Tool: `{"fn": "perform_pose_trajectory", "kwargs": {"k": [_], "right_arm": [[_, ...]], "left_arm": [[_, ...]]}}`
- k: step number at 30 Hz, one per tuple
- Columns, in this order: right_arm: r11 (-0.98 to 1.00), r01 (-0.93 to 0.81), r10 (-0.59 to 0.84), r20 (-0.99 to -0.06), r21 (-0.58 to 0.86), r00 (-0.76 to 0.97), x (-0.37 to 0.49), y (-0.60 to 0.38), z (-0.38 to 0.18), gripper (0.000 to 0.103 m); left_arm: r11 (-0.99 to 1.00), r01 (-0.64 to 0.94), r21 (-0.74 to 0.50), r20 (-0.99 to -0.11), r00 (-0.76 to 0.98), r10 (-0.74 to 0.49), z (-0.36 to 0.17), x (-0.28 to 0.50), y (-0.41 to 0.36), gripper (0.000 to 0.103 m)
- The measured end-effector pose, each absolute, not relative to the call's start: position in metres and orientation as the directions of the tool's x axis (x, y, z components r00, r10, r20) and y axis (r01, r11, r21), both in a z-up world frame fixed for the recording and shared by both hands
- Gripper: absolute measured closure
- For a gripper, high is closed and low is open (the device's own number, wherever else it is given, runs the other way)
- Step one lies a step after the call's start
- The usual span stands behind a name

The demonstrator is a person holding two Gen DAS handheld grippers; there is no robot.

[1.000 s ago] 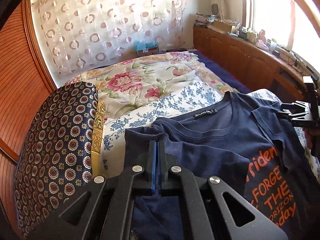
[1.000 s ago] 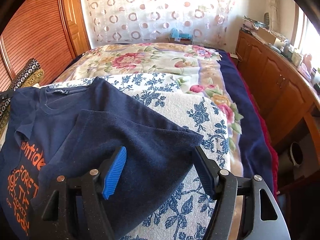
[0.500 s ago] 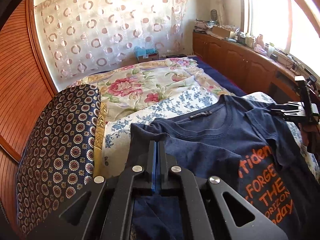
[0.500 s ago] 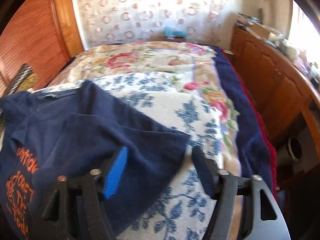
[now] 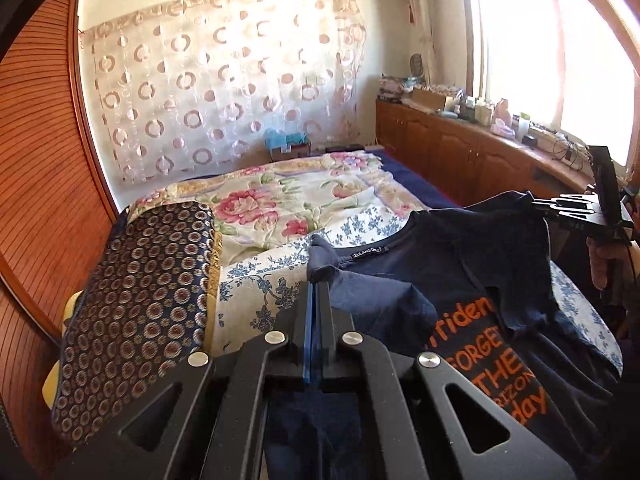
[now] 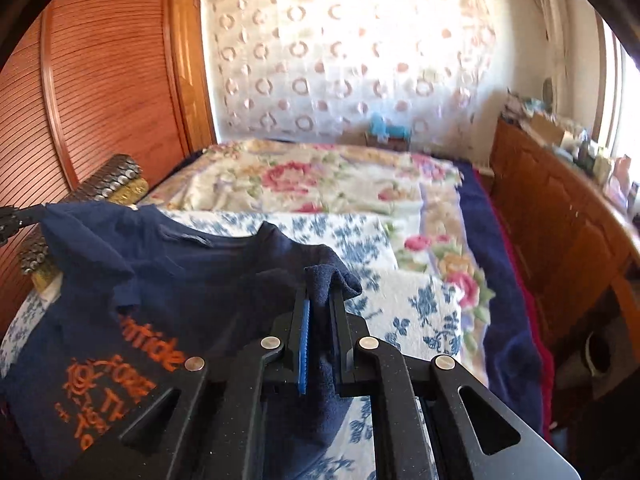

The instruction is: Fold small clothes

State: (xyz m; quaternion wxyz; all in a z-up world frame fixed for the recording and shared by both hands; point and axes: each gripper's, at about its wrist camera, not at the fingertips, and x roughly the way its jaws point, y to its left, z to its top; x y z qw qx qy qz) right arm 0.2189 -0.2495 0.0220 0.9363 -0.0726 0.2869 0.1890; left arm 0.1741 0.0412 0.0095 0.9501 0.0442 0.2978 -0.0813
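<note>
A navy T-shirt (image 5: pixel 472 264) with orange lettering hangs lifted above a blue-flowered cover on the bed. My left gripper (image 5: pixel 318 286) is shut on the shirt's left sleeve and shoulder cloth. In the right wrist view the same T-shirt (image 6: pixel 168 272) shows, and my right gripper (image 6: pixel 320 292) is closing, with a fold of the right sleeve pinched between its pads. In the left wrist view the right gripper (image 5: pixel 538 203) appears at the far right, holding up the shirt's other shoulder, with a hand below it.
A dark patterned cushion (image 5: pixel 136 312) lies at the bed's left side against a wooden slatted wall (image 5: pixel 36 168). A floral quilt (image 5: pixel 280 200) covers the far bed. Wooden cabinets (image 5: pixel 472 152) with clutter run along the right under a window.
The right gripper closed from wide open onto the right sleeve and lifted it. Both grippers rose, and the shirt's shoulders came up off the bed.
</note>
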Motion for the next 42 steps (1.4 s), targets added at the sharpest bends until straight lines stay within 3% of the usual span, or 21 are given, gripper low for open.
{"fn": "perform_pose_trajectory", "kwargs": {"k": [14,18,20,21,23,30,35,38,39,42], "right_arm": [[0.876,-0.472,0.378,-0.468,-0.098,0.799,0.070,-0.253,0.040,0.096],[0.863,-0.490,0.376,-0.487,-0.127,0.788,0.043,-0.255,0.035,0.096],[0.862,-0.483,0.354,-0.501,-0.152,0.789,0.043,-0.256,0.030,0.096],[0.865,-0.479,0.349,-0.507,-0.149,0.788,0.044,-0.259,0.026,0.096],[0.874,-0.466,0.343,-0.510,-0.134,0.789,0.048,-0.264,0.024,0.096],[0.891,-0.444,0.334,-0.525,-0.095,0.783,0.073,-0.258,0.030,0.096],[0.897,-0.436,0.337,-0.531,-0.070,0.778,0.085,-0.246,0.024,0.096],[0.897,-0.438,0.340,-0.535,-0.063,0.773,0.091,-0.244,0.017,0.096],[0.897,-0.438,0.340,-0.537,-0.064,0.772,0.091,-0.242,0.017,0.096],[0.895,-0.442,0.341,-0.539,-0.065,0.770,0.092,-0.244,0.015,0.096]], "left_arm": [[0.984,0.176,-0.004,-0.528,0.836,-0.152,0.012,0.082,0.065,0.102],[0.985,0.167,-0.036,-0.576,0.802,-0.157,0.001,0.083,0.076,0.100],[0.982,0.182,-0.045,-0.587,0.791,-0.173,-0.007,0.090,0.077,0.071],[0.978,0.201,-0.060,-0.591,0.782,-0.197,-0.012,0.094,0.076,0.051],[0.973,0.219,-0.076,-0.611,0.761,-0.219,-0.026,0.106,0.068,0.046],[0.951,0.279,-0.135,-0.679,0.673,-0.294,-0.072,0.157,0.031,0.046],[0.947,0.302,-0.105,-0.748,0.603,-0.275,-0.100,0.190,0.004,0.046],[0.958,0.282,-0.057,-0.775,0.593,-0.221,-0.114,0.202,0.000,0.069],[0.962,0.272,-0.034,-0.775,0.600,-0.197,-0.114,0.203,0.000,0.091],[0.968,0.248,-0.045,-0.753,0.628,-0.197,-0.100,0.194,0.010,0.094]]}}
